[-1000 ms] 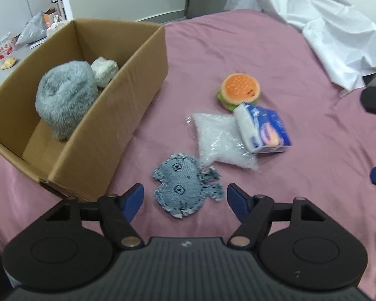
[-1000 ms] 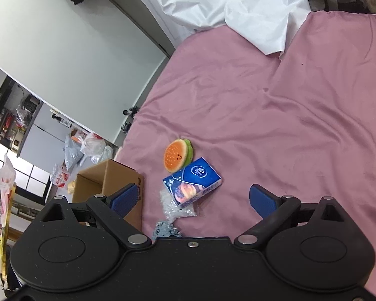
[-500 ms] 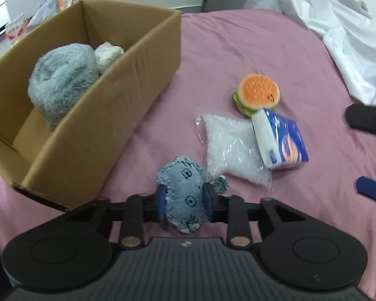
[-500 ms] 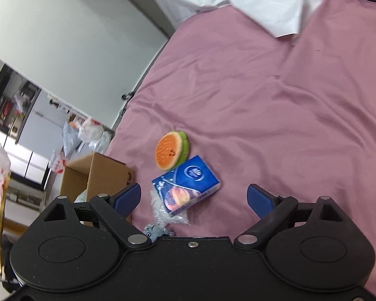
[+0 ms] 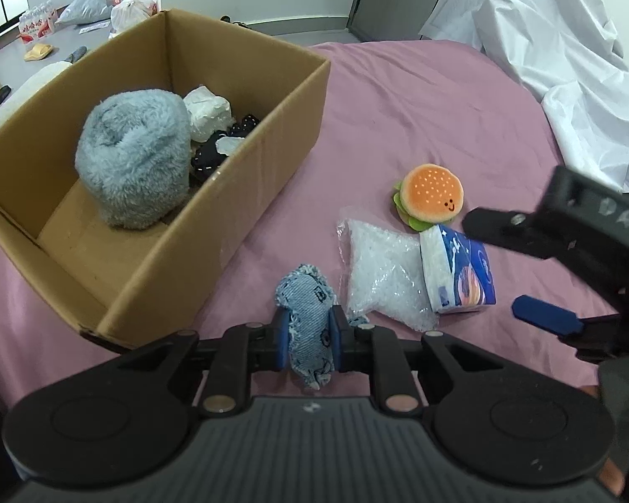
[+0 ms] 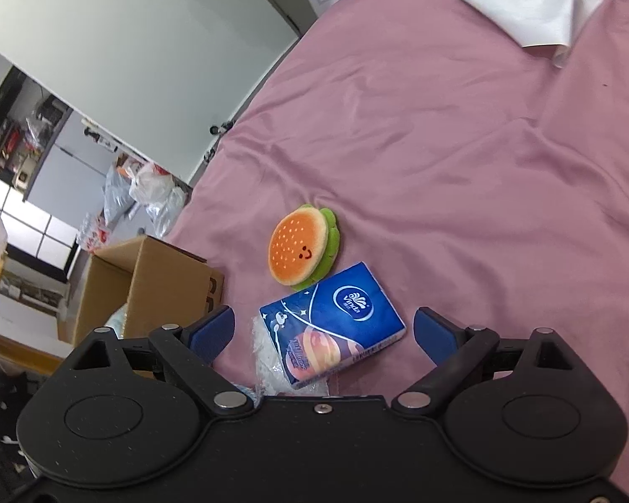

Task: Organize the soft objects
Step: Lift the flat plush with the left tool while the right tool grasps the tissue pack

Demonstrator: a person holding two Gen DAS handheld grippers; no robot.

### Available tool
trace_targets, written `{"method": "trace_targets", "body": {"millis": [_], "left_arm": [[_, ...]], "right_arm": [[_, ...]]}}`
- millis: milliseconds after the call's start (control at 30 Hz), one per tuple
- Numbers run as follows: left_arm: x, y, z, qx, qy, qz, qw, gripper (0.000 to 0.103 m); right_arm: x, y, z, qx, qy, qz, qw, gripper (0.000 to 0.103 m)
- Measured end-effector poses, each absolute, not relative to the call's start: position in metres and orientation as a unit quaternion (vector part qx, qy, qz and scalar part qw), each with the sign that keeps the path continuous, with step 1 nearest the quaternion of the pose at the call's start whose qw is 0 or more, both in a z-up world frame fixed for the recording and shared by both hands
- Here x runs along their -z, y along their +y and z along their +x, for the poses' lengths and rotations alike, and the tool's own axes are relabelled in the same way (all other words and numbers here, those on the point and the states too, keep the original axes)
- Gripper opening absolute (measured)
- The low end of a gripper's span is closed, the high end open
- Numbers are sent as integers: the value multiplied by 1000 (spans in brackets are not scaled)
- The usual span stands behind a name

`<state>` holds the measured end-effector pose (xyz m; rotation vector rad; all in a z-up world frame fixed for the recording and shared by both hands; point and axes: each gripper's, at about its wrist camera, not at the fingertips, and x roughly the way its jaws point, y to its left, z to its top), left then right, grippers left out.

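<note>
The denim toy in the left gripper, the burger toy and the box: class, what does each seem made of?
Denim toy: blue woven denim, matte, frayed edges, printed marks. Burger toy: short plush fabric, orange bun with stitched smile, green felt-like frill. Box: brown corrugated cardboard, dull, creased; likely single-wall, though the edge is unclear.

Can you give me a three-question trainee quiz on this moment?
1. What does the left gripper hold?
2. True or false: the burger plush lies in the cardboard box.
3. The right gripper is: A) shut on the tissue pack, B) open over it, C) out of sight.

Key: 1. The denim toy, clamped between the pads. 2. False; it lies on the pink sheet. 3. B.
</note>
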<state>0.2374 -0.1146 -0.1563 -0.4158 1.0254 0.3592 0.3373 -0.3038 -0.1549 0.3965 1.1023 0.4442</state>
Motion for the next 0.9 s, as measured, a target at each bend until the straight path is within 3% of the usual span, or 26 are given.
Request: {"method": "trace_targets", "body": {"millis": [233,300,367,400,567,900], "left_arm": [[146,-108,237,-165,478,-201,839,18],[143,-106,236,-164,476,-206,839,18],[140,-105,235,-161,474,-210,840,18],[139,-104,234,-159,474,-212,840,18],[131,-102,229,-153,467,-215,844,18],[108,-95,215,-138,445,-222,857,18]], "right_arm": [[167,-287,336,-193,537,116,813,95],[171,-288,336,-184,540,115,813,86],[170,-292,335,-184,539,120,813,55],[169,-294,335,-188,540,130,810,46],[161,-301,331,-187,532,144,814,35],[141,-306,312,-188,511,167,822,26]]}}
